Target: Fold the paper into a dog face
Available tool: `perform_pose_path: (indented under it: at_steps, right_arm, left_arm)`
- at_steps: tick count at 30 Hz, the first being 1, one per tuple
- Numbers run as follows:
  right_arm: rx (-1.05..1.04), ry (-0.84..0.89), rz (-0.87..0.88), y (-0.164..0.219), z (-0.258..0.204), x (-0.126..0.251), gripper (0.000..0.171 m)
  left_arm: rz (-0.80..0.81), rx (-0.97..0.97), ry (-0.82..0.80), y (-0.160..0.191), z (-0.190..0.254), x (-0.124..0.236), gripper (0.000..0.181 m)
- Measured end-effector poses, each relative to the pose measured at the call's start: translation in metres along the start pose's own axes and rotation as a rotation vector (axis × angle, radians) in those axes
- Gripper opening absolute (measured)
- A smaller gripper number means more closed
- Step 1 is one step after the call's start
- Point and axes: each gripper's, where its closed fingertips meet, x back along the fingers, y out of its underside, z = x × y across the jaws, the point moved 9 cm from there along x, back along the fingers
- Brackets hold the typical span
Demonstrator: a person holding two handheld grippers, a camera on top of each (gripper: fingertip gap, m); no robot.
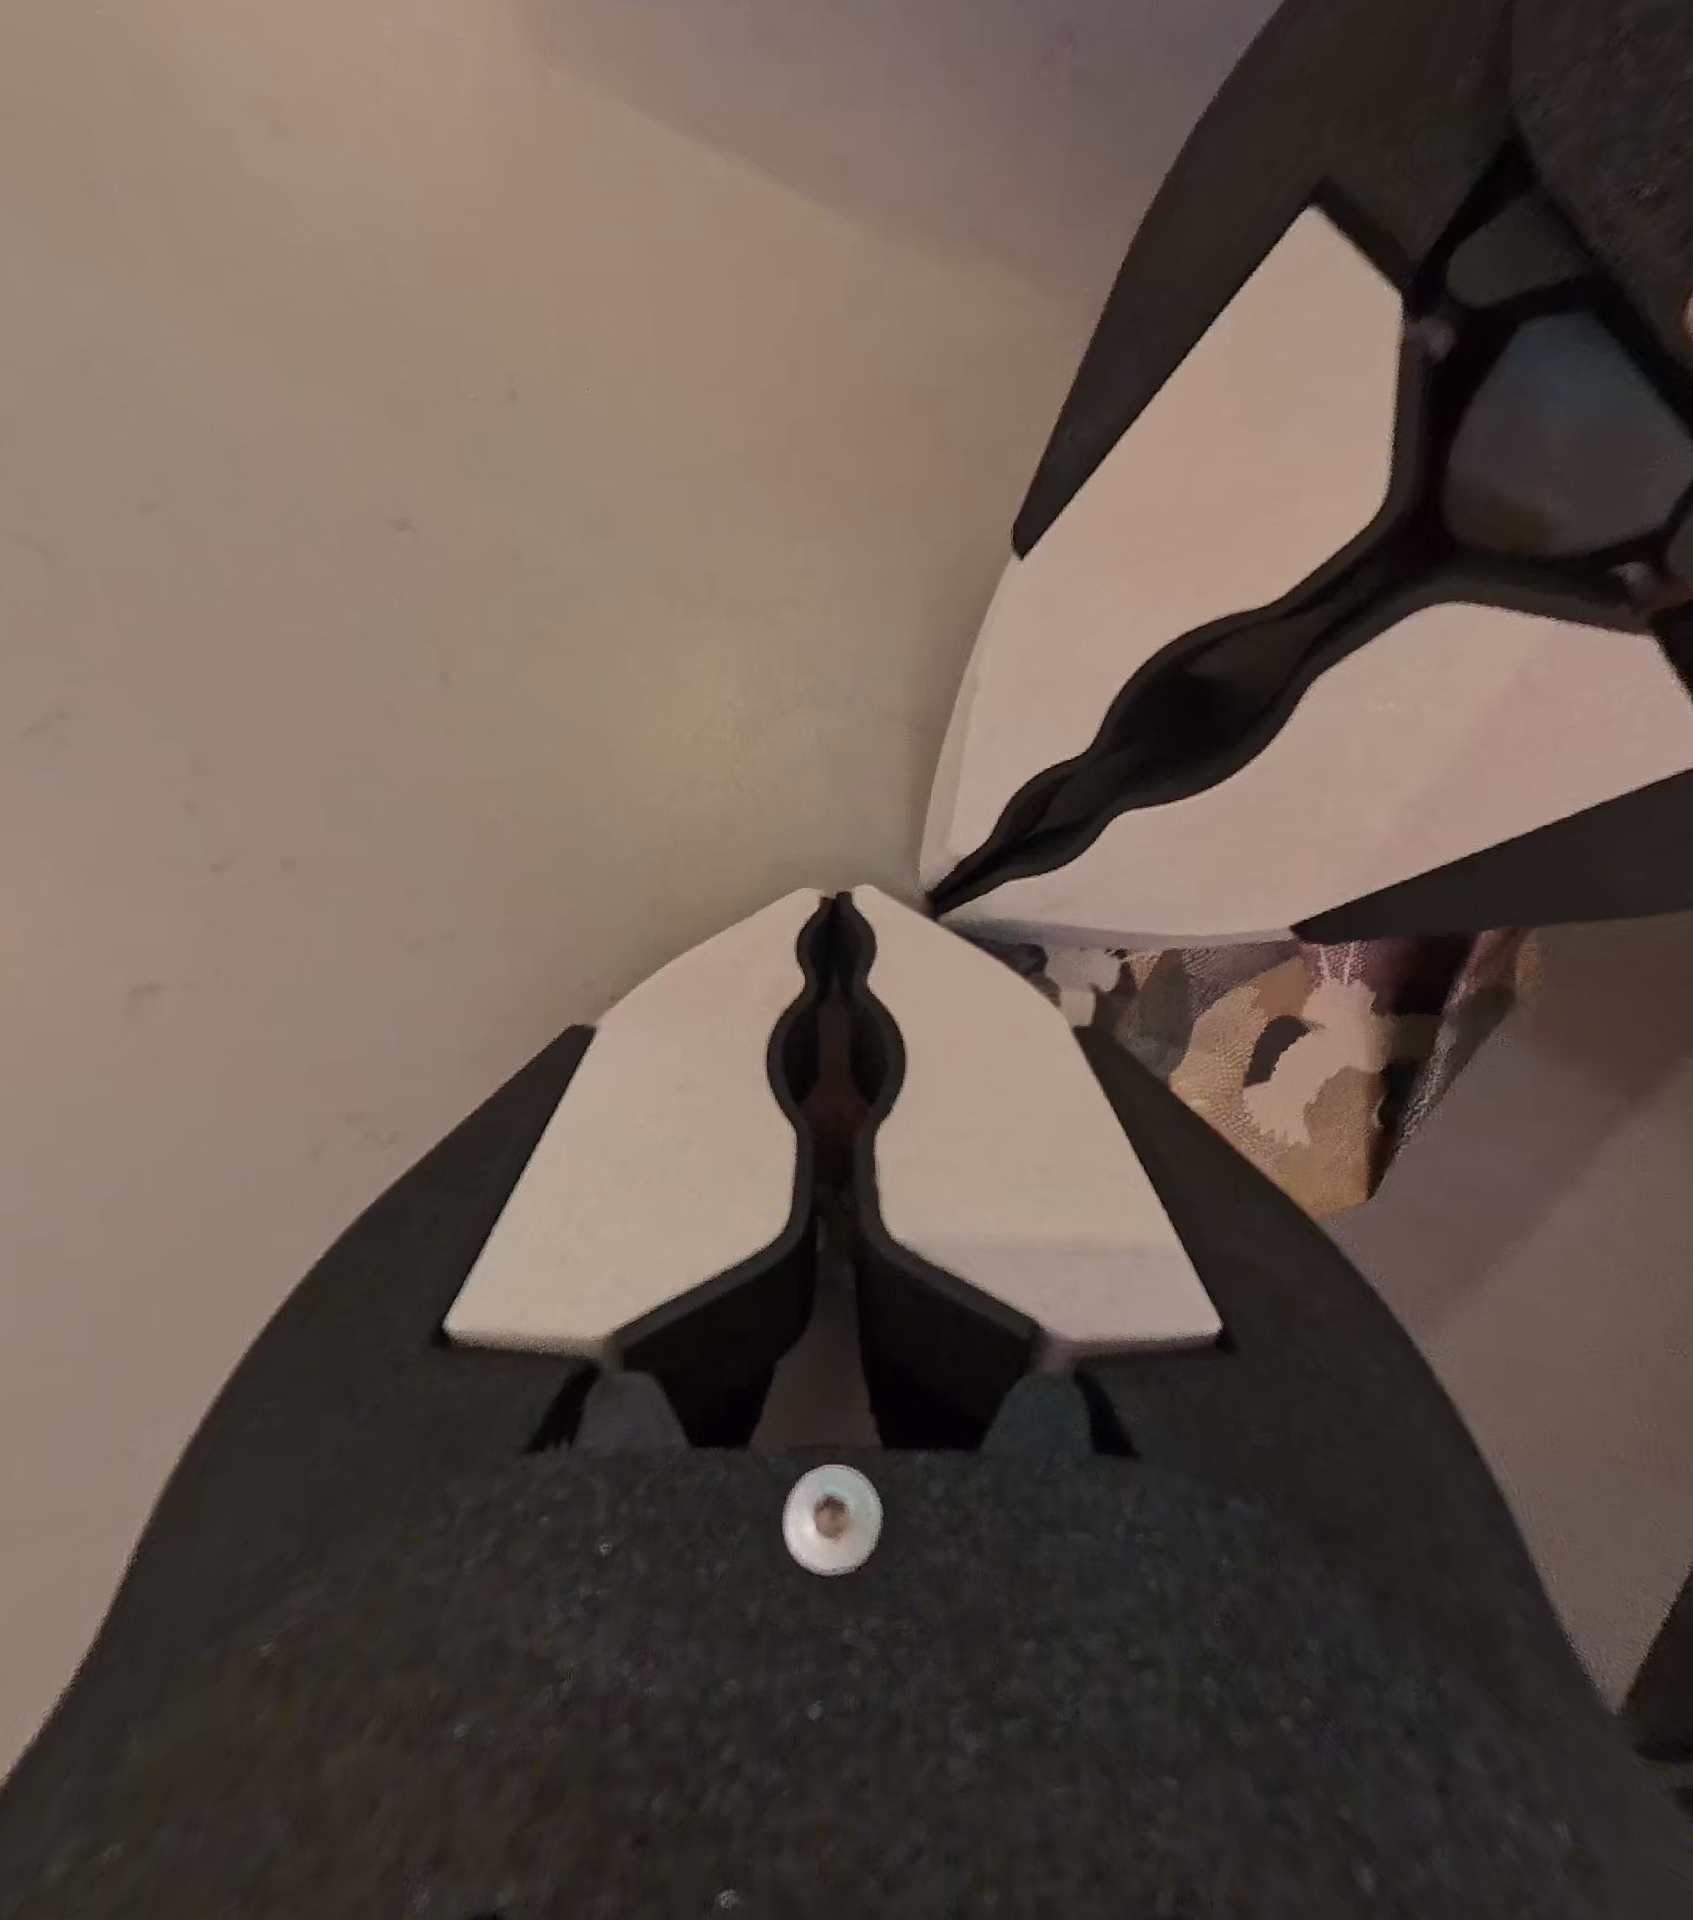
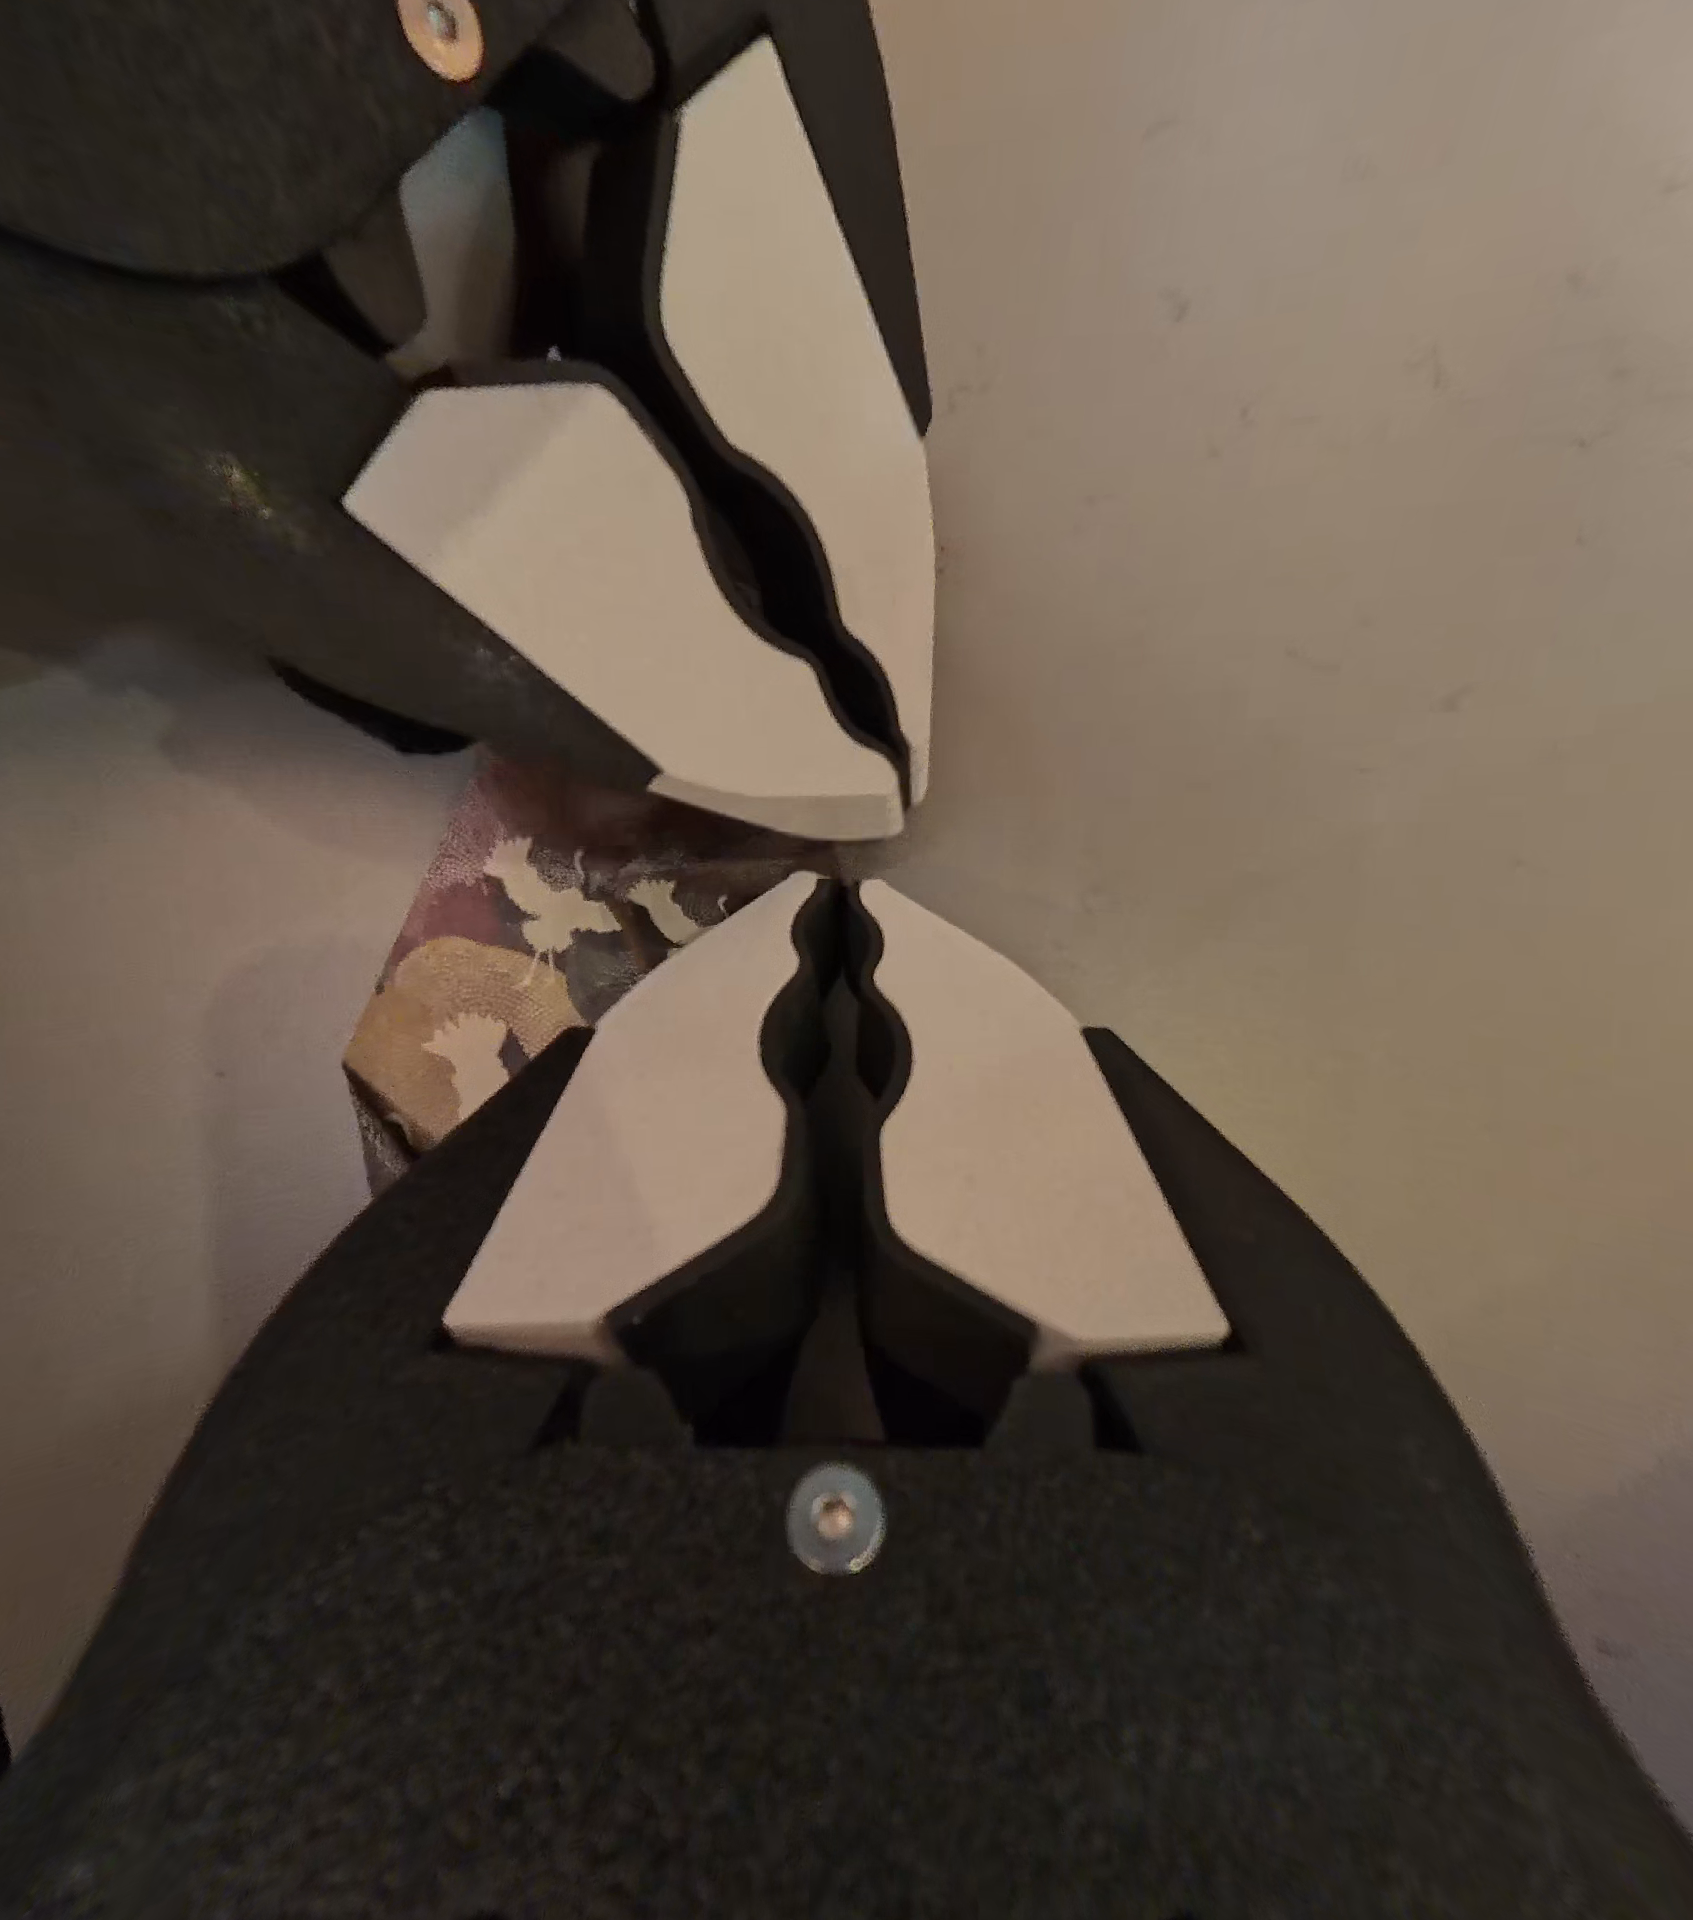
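Two tongs meet tip to tip over a pale table [image 1: 302, 520], and we see them from both wrist cameras. Our left tongs [image 1: 839, 902] have their white fingers [image 1: 676, 1164] pressed together, so that only a thin wavy slit remains between them. We cannot tell if a bit of paper is caught at the very tip, because the tip hides it. Our right tongs [image 2: 839, 885] look the same: the white fingers [image 2: 1008, 1143] are closed against each other and nothing clear shows between them.

In the left wrist view the right tongs [image 1: 937, 891] come in from the upper right, tilted, with the point just beside the left tip. In the right wrist view the left tongs [image 2: 899, 805] come in from the upper left in the same way.

The paper [image 1: 1268, 1049] is a patterned sheet in beige, brown and purple tones with small white figures. It lies on the table just beside both tips, partly under the two tongs. In the right wrist view this paper [image 2: 509, 966] appears to the left of the tips, between the two tools, and its outer edges look folded to a narrow shape.
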Motion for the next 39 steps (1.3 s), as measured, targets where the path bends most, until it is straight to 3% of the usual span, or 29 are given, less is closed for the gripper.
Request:
perform_pose_path:
  at_steps: [9, 39]
  right_arm:
    - [0.007, 0.017, -0.005, 0.001, -0.003, 0.002, 0.000]
    - [0.003, 0.128, -0.051, 0.002, -0.018, 0.006, 0.000]
  left_arm:
    - [0.042, 0.004, 0.045, -0.004, 0.008, 0.012, 0.000]
    - [0.031, 0.032, 0.046, 0.004, 0.008, 0.002, 0.000]
